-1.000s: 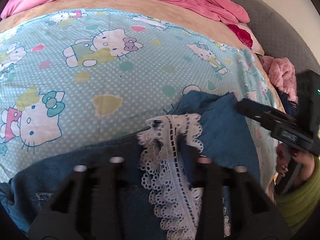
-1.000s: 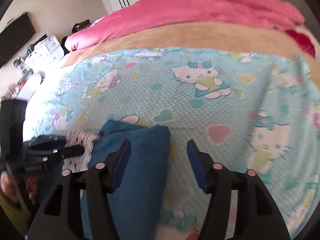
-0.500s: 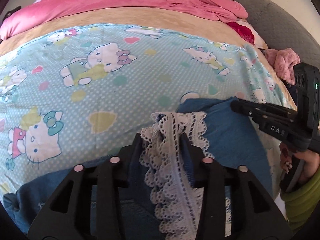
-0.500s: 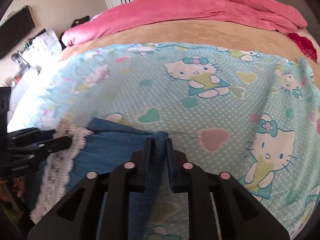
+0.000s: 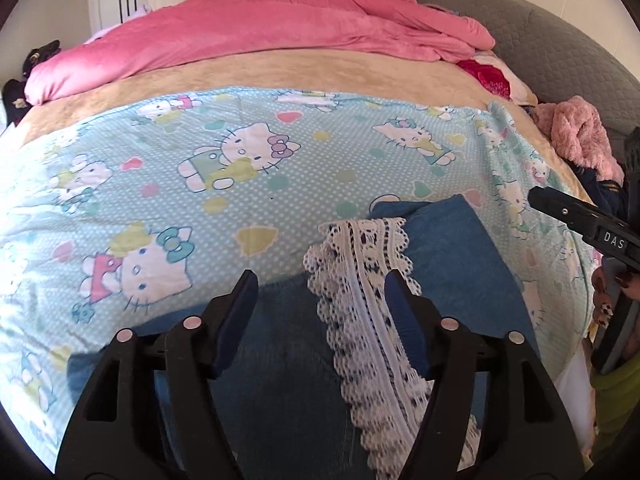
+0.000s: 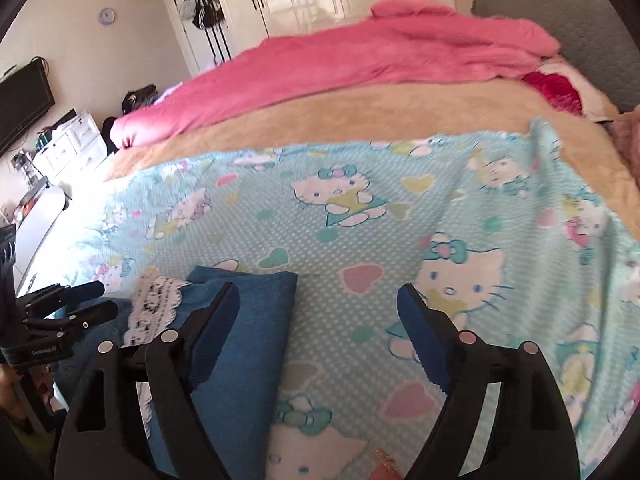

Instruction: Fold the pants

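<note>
Bed: cartoon-cat sheet (image 5: pixel 248 184) under pink duvet (image 6: pixel 360 64).
Pants (image 5: pixel 452 248): folded denim, lace trim (image 5: pixel 360 280).
Left hand-held gripper (image 5: pixel 320 292): released, jaws opening over the lace.
Right hand-held gripper (image 6: pixel 318 304): released, jaws opening.

"DAS" in white on right claw (image 5: pixel 560 210) body; other claw's label too small.

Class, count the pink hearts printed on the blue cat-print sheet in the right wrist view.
5, maybe more under the pants: one far left, one centre, one right, one small at the left edge, one near the bottom.
</note>
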Action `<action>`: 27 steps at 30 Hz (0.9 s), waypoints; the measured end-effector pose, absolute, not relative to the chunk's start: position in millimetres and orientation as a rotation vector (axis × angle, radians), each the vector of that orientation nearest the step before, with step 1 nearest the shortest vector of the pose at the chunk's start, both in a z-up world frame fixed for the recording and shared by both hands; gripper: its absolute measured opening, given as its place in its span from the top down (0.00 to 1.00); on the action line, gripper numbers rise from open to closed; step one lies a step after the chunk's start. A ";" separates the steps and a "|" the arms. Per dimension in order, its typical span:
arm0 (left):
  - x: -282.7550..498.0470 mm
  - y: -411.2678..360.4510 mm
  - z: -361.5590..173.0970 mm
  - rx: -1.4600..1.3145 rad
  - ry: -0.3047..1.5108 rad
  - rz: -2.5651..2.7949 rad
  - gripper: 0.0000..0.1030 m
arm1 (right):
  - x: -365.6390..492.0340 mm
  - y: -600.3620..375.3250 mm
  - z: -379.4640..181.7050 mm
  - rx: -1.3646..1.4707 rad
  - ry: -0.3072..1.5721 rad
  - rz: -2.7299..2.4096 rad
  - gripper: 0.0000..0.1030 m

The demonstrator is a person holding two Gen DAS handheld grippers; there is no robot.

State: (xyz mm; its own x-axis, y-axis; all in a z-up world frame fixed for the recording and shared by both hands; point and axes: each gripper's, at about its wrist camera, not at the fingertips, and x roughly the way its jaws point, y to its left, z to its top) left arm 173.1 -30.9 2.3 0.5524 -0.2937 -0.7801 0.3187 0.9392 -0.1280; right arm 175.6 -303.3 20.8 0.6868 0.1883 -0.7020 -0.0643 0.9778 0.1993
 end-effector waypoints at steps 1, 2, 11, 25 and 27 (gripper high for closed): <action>166.6 -28.2 3.7 0.027 0.913 -0.357 0.41 | 169.4 -303.2 23.7 0.166 0.795 0.134 0.19; 161.7 -27.0 4.5 0.027 0.910 -0.354 0.38 | 162.6 -303.2 25.9 0.170 0.792 0.131 0.18; 110.1 -18.3 -5.6 -0.028 0.951 -0.394 0.38 | 101.2 -285.4 9.5 0.164 0.886 0.171 0.18; 68.0 -56.5 -44.1 0.057 1.050 -0.376 0.71 | 73.0 -246.7 -30.9 0.120 1.035 0.239 0.42; 61.7 -52.3 -47.8 0.047 1.045 -0.383 0.71 | 68.5 -246.5 -36.2 0.066 1.051 0.205 0.42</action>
State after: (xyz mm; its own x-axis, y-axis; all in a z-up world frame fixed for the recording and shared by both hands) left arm 61.7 -52.3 -47.8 0.4421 -0.2867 -0.8499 0.3305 0.9330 -0.1428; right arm 68.5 -246.5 -36.2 0.4795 0.1999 -0.8545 -0.1366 0.9788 0.1524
